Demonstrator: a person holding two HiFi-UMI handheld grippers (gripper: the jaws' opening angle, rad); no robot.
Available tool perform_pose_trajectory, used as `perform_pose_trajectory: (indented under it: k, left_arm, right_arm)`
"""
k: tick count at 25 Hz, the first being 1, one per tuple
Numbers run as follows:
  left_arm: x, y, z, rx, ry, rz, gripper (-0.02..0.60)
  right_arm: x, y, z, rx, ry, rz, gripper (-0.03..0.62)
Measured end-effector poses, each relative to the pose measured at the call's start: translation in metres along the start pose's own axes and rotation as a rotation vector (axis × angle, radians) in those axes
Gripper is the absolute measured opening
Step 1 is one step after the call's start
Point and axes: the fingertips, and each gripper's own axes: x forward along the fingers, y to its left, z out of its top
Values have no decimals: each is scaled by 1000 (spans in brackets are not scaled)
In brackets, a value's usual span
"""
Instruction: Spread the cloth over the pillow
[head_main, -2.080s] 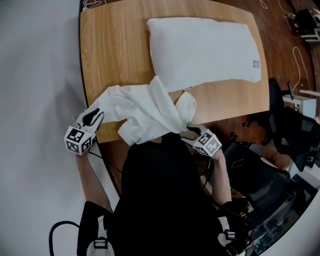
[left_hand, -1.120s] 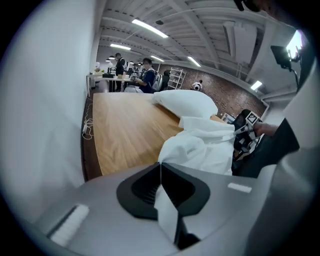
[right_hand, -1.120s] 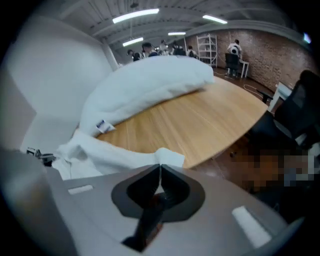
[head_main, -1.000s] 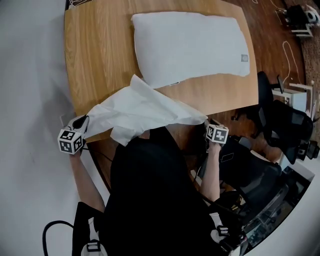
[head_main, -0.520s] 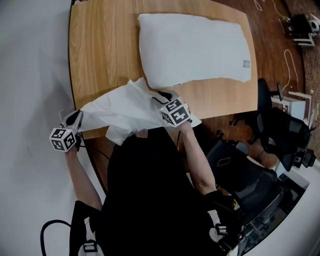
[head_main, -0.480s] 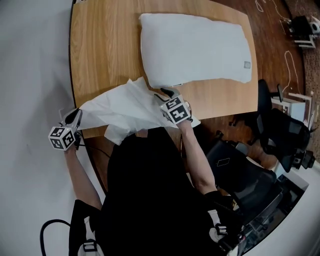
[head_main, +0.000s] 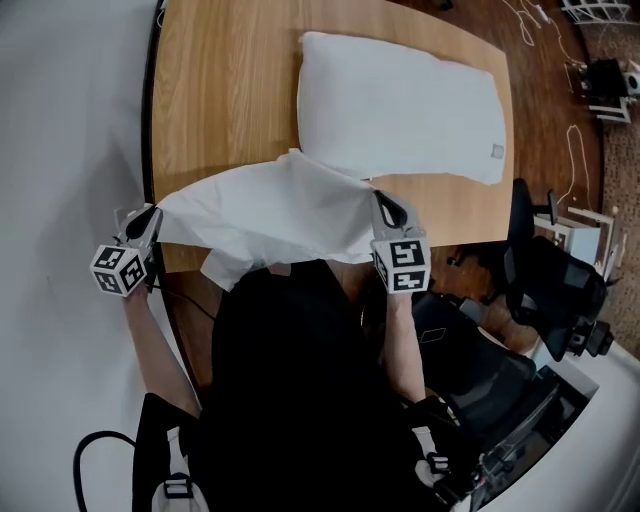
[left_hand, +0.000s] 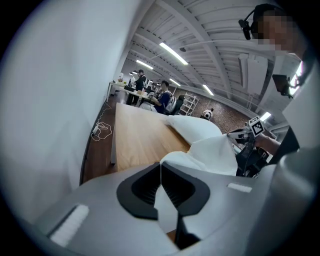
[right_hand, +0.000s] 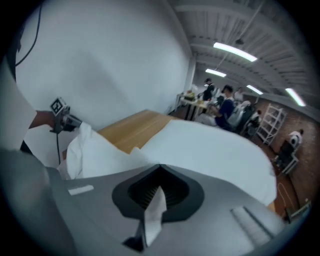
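A white pillow (head_main: 400, 100) lies on the far half of the wooden table (head_main: 220, 90). The white cloth (head_main: 270, 210) hangs stretched above the table's near edge between my two grippers, its far fold touching the pillow's near corner. My left gripper (head_main: 142, 222) is shut on the cloth's left corner; fabric shows pinched between its pads (left_hand: 161, 167). My right gripper (head_main: 385, 208) has just closed on the cloth's right edge, and a strip of fabric (right_hand: 156, 210) sticks out between its shut jaws. In the right gripper view the pillow (right_hand: 215, 150) lies just beyond the jaws.
Dark office chairs (head_main: 555, 270) stand to the right of the table, with cables and gear on the brown floor (head_main: 585, 110). A pale wall (head_main: 60, 150) runs along the left. People sit at distant desks (left_hand: 150, 97).
The right gripper swung from beside the person's body onto the cloth's middle, then out to the right with the cloth's edge. The cloth now hangs wider and flatter. The left gripper shifted slightly.
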Motion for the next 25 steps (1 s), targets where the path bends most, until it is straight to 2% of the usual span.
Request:
perform_pose_trajectory:
  k: [4,9,12,15,18,22,23,25]
  left_arm:
    - [-5,-13,50,26,-121,-36,12]
    - [-21,-61,160,173,-335,-107,12]
    - [-27,-111,226,288,-475,-179,12]
    - [-17,-163,274,372,-569,-254,12]
    - [17,-209,313,425,-614,-318,12]
    - [94,-253,365,465,-631,-322,12]
    - [120,-259,378,447,-642,-318,12]
    - [174,-259,397,355,-702,-335,11]
  right_arm:
    - [-79,-70,53,25,-229,-200,3]
    - [-179,-144,87,101,-411,-386,3]
    - [-233,-186,96,117,-483,-468,3]
    - [-272,-228,95,103,-514,-532,3]
    - [-294,-284,98,87,-549,-545,3]
    - [-280,-392,104,84,-611,-489,3]
    - [-266,-425,104,94,-624,-461,3]
    - [-223,-491,101,130,-631,-390,3]
